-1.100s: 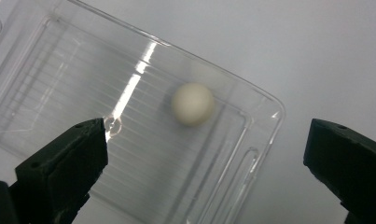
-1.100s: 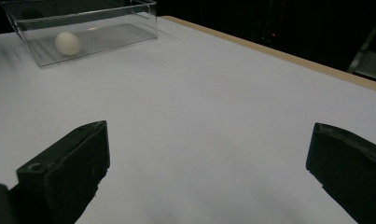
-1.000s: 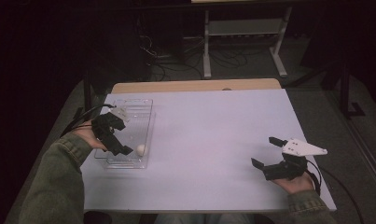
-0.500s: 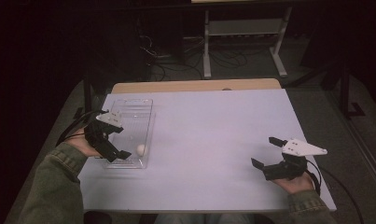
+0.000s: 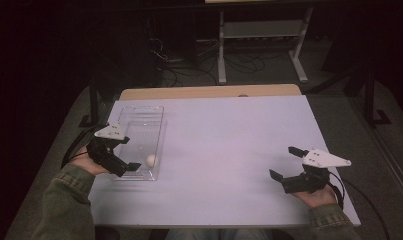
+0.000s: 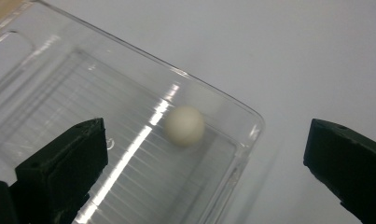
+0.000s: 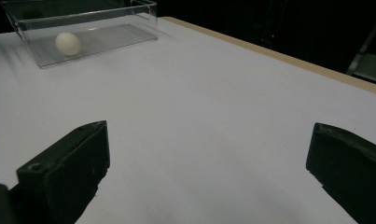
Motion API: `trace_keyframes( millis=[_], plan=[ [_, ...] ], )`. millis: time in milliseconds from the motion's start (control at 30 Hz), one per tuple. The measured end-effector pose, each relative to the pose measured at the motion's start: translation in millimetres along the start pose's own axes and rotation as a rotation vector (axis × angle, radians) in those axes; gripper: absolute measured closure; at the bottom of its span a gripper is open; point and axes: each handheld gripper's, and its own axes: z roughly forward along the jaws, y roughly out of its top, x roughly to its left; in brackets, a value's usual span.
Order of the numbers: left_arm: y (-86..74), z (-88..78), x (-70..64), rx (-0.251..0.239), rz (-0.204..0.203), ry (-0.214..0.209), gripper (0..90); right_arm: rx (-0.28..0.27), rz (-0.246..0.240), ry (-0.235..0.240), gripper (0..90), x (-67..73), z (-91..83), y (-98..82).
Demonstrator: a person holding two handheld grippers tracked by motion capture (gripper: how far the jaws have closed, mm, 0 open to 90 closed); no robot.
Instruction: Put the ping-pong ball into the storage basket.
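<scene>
My left gripper [image 5: 120, 152] hangs over the near end of the clear tray [image 5: 157, 125], jaws spread wide with nothing between them. In the left gripper view the white ball [image 6: 184, 126] lies ahead of the jaws and between their lines, inside the tray, close against its near corner wall; I cannot tell whether it touches that wall.

Judgement on the step in hand: the ball is loose in the tray, apart from both jaws. If it is to be lifted, the jaws should come down on either side of it, both inside the rim. One jaw now sits over the tray floor and the other outside the tray wall, over bare counter [image 5: 229, 145]. Closing from this stance would catch the wall, so the gripper wants shifting inward first. A round ball is likely to roll under a glancing touch; a slow, centred closing is advised.

My right gripper [image 5: 295, 163] sits low over the near right part of the counter, jaws likewise released and empty, well apart from the tray. In its view, tray and ball stand far ahead on the left.

Beyond the counter's far edge: a metal frame stand [image 5: 259, 45] and loose cables [image 5: 184, 55] on the dark floor, neither in the way.
</scene>
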Motion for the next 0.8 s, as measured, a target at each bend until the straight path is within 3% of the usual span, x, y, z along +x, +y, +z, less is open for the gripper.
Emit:
trace_keyframes(
  millis=[33,200,367,533,800],
  plan=[
    [-3.8,-1.1,-0.3,-0.028,-0.013,0.005,0.0,-0.002,0.002,-0.001,0.0,-0.1,-0.1,0.2],
    [-11.0,-0.5,-0.8,-0.046,-0.030,0.011,0.0,0.001,0.002,0.000,0.0,-0.1,0.3,0.1],
    [-20.1,0.6,-3.3,-0.095,-0.053,0.036,0.0,-0.004,-0.001,-0.004,0.0,0.2,-0.2,0.5],
    [-23.4,4.6,-6.1,-0.093,-0.055,0.030,0.0,-0.002,-0.004,-0.002,0.0,0.5,0.6,0.4],
    [-29.4,4.9,-8.1,-0.159,-0.085,0.043,0.0,0.000,-0.004,-0.002,0.0,0.0,0.4,0.3]
  ],
)
